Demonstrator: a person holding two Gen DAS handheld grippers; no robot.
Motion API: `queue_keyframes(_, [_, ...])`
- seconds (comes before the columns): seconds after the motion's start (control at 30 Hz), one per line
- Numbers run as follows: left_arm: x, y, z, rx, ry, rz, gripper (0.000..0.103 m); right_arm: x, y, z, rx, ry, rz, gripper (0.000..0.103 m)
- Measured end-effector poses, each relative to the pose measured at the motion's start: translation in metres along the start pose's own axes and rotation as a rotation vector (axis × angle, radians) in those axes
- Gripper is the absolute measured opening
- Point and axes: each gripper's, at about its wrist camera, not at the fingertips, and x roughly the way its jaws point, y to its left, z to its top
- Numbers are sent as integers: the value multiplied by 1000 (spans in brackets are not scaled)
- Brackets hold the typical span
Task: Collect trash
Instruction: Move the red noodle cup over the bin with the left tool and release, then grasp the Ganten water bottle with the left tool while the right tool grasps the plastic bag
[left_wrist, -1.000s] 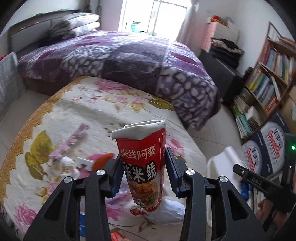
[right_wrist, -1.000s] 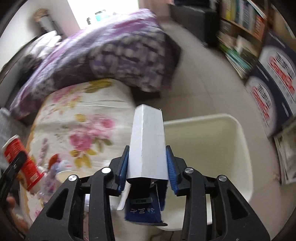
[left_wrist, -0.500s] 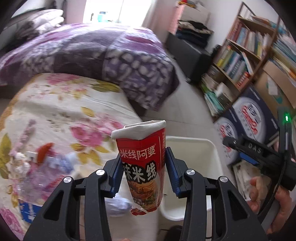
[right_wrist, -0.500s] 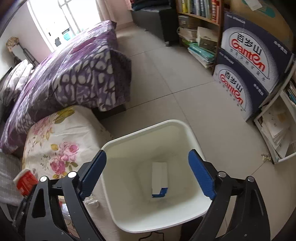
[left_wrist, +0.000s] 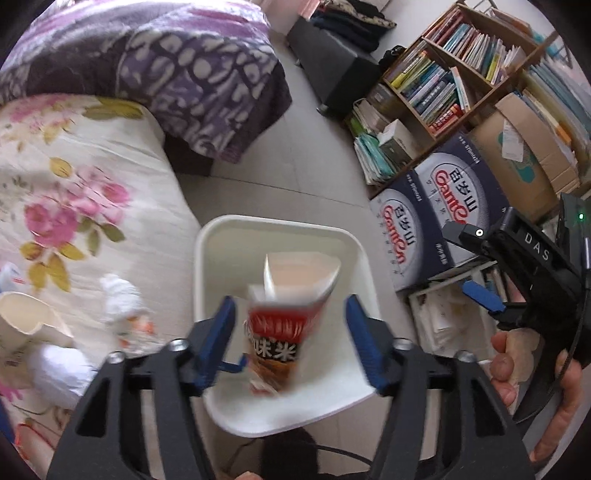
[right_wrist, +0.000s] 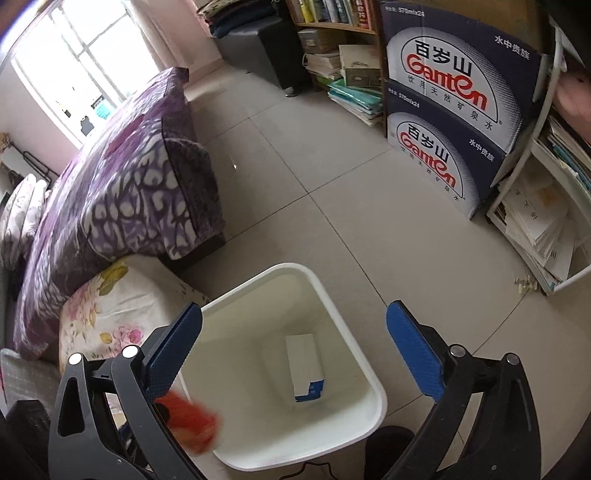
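Left gripper (left_wrist: 290, 334) above white bin (left_wrist: 207, 236), jaws just opened, pads clear of red noodle cup (left_wrist: 284, 328). Cup between the fingers, blurred, gaps visible both sides, over bin interior; gripped or loose: loose, no pad contact. Same cup seen as red blur (right_wrist: 192, 421) at lower left of right gripper's view, at bin's near edge.

Right gripper (right_wrist: 293, 354) also above bin (right_wrist: 373, 384), jaws just opened wide, nothing between them. White-and-blue carton (right_wrist: 304, 365) flat on bin floor, directly below and ahead of right fingers, well apart from pads.

Floral-cloth table (left_wrist: 92, 206) left of left gripper, with crumpled tissue (left_wrist: 118, 299) and torn paper cup (left_wrist: 26, 314) near left finger.
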Motion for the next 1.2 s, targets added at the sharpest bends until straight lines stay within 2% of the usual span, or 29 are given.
queue_keyframes(0.07, [1, 0, 0, -10, 10, -11, 68, -1, 1, 0, -8, -5, -5, 96])
queue_keyframes(0.17, [-3, 1, 0, 13, 14, 33, 69, -1, 8, -3, -38, -11, -9, 96])
queue_keyframes(0.43, [-30, 25, -8, 128, -45, 265, 73, 6, 47, -30, -195, -22, -35, 96])
queue_keyframes(0.7, [-58, 69, -16, 172, -47, 424, 73, 19, 90, -66, -375, 12, -32, 96])
queue_keyframes(0.93, [-92, 111, -19, 154, -31, 484, 73, 25, 131, -105, -577, 47, 20, 96])
queue_keyframes(1.0, [-101, 121, -22, 167, -9, 504, 73, 23, 144, -119, -660, 48, 41, 96])
queue_keyframes(1.2, [-111, 147, -41, 269, 153, 544, 77, 19, 181, -173, -971, 84, 157, 96])
